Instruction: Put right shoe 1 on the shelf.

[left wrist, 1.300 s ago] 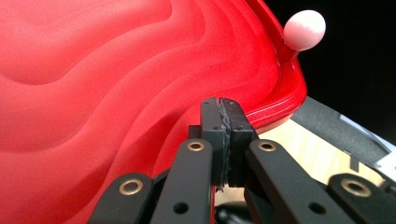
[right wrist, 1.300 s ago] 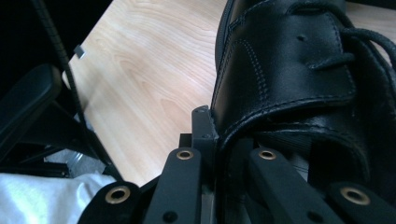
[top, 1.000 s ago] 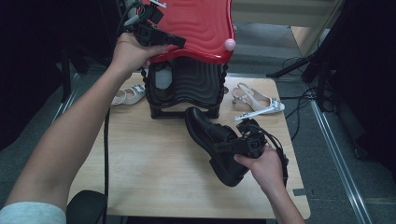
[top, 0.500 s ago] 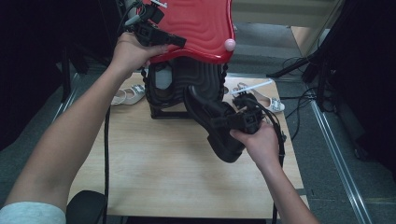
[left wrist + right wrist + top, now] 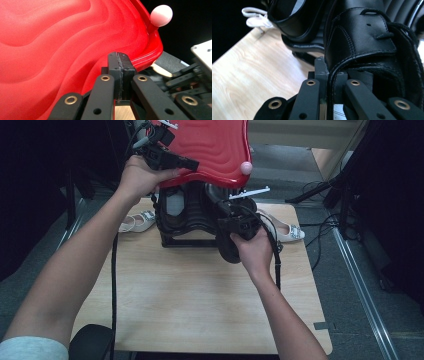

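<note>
Black shoes, two [image 5: 231,237], one red lid [image 5: 210,150], two white sandals [image 5: 136,221]

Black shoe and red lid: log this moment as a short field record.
left gripper: shut on red lid, holding it raised
right gripper: shut on black shoe at its collar
black shoe position: lifted off the table, at the open black case
case contents: another black shoe already inside
around case: white sandals on both sides

Dim room, dark surroundings, soft overhead light, gripper views perhaps slightly blurred up close
</note>
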Demonstrator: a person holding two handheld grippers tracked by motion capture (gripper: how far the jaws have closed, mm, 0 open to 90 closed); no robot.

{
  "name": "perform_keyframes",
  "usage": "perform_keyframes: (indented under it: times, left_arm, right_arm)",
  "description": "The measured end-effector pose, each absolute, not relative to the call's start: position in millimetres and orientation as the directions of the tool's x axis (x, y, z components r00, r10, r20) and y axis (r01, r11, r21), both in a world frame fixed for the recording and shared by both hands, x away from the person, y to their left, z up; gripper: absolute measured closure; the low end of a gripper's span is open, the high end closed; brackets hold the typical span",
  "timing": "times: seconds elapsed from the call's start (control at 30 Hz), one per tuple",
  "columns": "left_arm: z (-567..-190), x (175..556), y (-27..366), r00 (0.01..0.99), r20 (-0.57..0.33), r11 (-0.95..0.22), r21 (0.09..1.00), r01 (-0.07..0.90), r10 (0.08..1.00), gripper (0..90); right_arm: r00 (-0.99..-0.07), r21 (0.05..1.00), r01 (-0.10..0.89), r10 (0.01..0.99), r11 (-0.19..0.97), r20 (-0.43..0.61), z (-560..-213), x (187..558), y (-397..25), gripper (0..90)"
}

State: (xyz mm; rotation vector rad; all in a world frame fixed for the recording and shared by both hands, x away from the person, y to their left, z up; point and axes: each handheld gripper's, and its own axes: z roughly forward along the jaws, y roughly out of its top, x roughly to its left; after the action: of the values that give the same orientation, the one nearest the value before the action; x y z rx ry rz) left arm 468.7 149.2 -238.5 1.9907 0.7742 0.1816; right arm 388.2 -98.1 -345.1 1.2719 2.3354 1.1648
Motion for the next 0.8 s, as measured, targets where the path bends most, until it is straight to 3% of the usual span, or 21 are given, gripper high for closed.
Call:
perform_keyframes:
  times: [0.17,0.2,0.43,0.63,0.8]
  left_arm:
    - [-239,470,151,0.793,-0.195,-0.337,0.828,0.448,0.577,90.0]
    - [-240,470,152,0.794,-0.199,-0.333,0.829,0.449,0.575,90.0]
    - [-241,472,154,0.803,-0.207,-0.334,0.83,0.447,0.56,90.0]
    - [-240,473,154,0.828,-0.223,-0.367,0.815,0.448,0.515,90.0]
    - [-238,471,148,0.826,-0.192,-0.407,0.797,0.447,0.53,90.0]
  right_arm:
    - [-0.581,0.758,0.584,0.802,0.29,0.141,-359,394,-84,87.2]
    - [-0.565,0.777,0.548,0.822,0.31,0.07,-364,395,-73,87.1]
    - [-0.513,0.81,0.502,0.858,0.302,-0.002,-380,407,-53,87.0]
    - [-0.474,0.826,0.499,0.88,0.263,0.006,-387,419,-42,86.9]
    - [-0.465,0.816,0.518,0.885,0.257,0.016,-387,428,-37,86.0]
